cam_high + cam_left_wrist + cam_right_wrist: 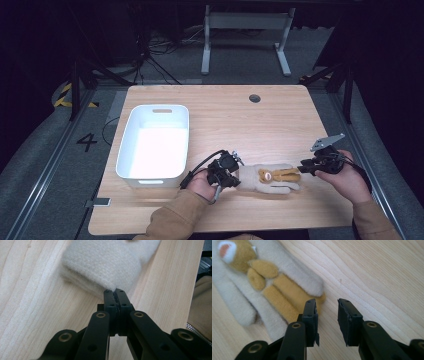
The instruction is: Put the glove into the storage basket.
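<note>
Cream fleece makes up the toy (270, 178), which lies flat on the desk (280, 120) at about 5 o'clock from the bin (155, 142), between the two grippers. It is judged light, soft and floppy, so sagging is expected if it is lifted by one end. The left gripper (115, 293) is clenched on the toy's pale edge, a pinch of fabric being nipped between its fingers. The right gripper (327, 306) is released, its fingers standing apart beside the tan legs (284, 297), where a second hold could be taken.
</note>
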Demonstrator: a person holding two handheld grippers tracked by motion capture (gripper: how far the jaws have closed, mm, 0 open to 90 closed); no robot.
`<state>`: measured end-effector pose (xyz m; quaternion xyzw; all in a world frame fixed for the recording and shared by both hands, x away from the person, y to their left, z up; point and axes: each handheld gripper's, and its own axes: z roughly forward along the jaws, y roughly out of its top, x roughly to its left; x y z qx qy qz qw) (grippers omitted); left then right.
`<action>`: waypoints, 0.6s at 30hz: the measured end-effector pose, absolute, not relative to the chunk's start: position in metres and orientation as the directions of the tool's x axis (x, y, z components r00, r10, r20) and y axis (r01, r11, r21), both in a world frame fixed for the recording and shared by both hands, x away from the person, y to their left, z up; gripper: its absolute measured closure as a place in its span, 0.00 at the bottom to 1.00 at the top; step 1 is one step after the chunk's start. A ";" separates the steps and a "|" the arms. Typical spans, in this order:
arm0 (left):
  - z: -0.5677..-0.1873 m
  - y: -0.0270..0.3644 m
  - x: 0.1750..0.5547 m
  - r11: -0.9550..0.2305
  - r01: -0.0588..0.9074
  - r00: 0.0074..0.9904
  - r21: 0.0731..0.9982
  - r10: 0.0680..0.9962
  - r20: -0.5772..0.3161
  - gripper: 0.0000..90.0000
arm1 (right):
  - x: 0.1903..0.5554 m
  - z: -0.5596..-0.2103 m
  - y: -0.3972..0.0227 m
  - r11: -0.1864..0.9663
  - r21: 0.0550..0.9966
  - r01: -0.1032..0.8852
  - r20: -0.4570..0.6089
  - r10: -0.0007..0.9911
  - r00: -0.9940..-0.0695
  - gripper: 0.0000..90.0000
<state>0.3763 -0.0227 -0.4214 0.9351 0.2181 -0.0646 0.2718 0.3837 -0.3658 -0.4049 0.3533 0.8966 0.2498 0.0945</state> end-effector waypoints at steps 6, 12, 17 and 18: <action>-0.420 -0.022 0.376 -0.748 0.450 0.893 0.488 0.378 -0.245 0.98 | 0.381 -0.399 -0.365 0.620 0.529 0.580 0.026 0.671 -0.741 0.84; -0.406 -0.019 0.374 -0.711 0.440 0.897 0.549 0.376 -0.232 0.68 | 0.380 -0.395 -0.367 0.613 0.540 0.577 0.020 0.676 -0.737 0.85; -0.397 -0.023 0.373 -0.707 0.406 0.910 0.578 0.372 -0.184 0.48 | 0.380 -0.394 -0.370 0.598 0.550 0.583 0.022 0.687 -0.726 0.83; -0.396 -0.025 0.374 -0.711 0.400 0.913 0.579 0.367 -0.181 0.46 | 0.380 -0.394 -0.370 0.596 0.551 0.585 0.024 0.689 -0.725 0.82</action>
